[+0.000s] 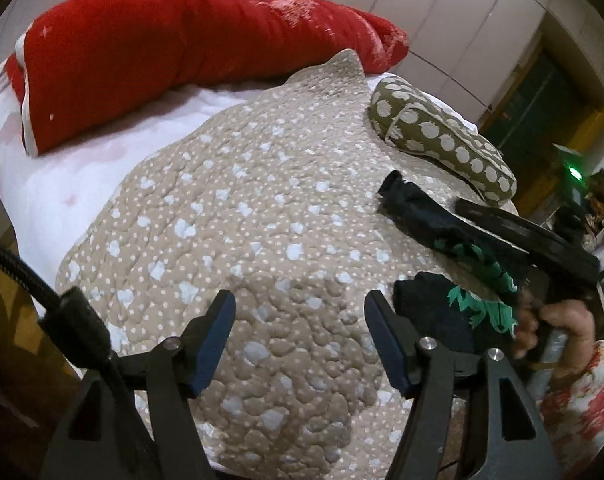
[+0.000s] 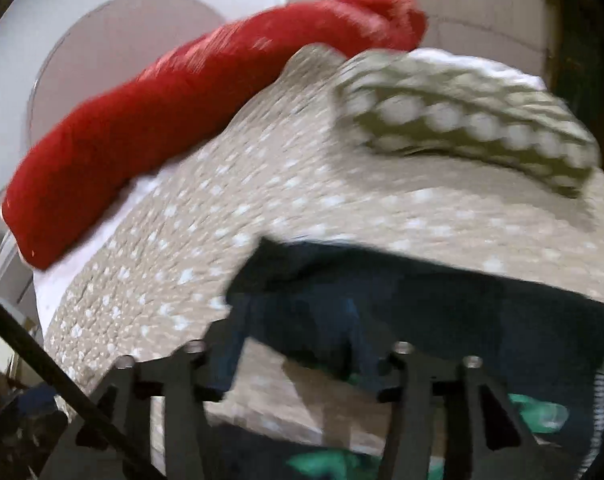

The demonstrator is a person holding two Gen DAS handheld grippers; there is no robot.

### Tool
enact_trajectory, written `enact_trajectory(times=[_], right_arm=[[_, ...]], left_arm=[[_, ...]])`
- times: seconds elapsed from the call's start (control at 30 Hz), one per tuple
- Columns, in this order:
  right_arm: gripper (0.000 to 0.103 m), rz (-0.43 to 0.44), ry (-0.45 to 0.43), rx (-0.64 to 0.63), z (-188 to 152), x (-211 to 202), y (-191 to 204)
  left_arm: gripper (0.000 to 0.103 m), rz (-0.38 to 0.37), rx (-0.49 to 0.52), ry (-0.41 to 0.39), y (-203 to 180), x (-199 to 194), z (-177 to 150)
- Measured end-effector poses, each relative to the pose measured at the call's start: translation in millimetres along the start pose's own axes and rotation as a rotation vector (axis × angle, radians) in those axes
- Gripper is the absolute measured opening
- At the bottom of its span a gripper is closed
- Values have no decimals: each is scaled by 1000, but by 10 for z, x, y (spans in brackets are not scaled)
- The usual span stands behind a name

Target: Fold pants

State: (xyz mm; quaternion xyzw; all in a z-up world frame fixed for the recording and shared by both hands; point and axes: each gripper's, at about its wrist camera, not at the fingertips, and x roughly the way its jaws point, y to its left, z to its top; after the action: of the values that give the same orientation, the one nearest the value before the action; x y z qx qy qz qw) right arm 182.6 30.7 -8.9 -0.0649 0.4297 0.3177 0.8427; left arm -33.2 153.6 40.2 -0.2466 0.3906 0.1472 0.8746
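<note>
The pants are dark navy with a green print. In the left wrist view they hang bunched at the right, above the beige dotted quilt. My right gripper is shut on one end of them and holds it up over the quilt. My left gripper is open and empty, low over the quilt, just left of the hanging cloth. In the blurred right wrist view the dark pants drape across my right gripper and hide its fingertips.
A long red pillow lies along the bed's far side on a white sheet. An olive pillow with white dots lies at the quilt's far right. The bed edge drops off at right and near.
</note>
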Motion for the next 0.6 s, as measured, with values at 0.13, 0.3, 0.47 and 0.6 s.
enact_trajectory(times=[0.13,0.3,0.47,0.6], right_arm=[[58,-131,-27,37,-77,-462,-723],[69,-207,0,118,-105,-830,-1537],[82,-196,53,64,27,-842,-1871],[82,-211,142,-31,103,-595,-1981]], left_arm=[[66,-41,47,4,-165,6,154],[73,-120,209,6,-694,195,583],[77,-203,431,101,-1349,797,936],[77,-188,490,202,-1640,1420,1160]])
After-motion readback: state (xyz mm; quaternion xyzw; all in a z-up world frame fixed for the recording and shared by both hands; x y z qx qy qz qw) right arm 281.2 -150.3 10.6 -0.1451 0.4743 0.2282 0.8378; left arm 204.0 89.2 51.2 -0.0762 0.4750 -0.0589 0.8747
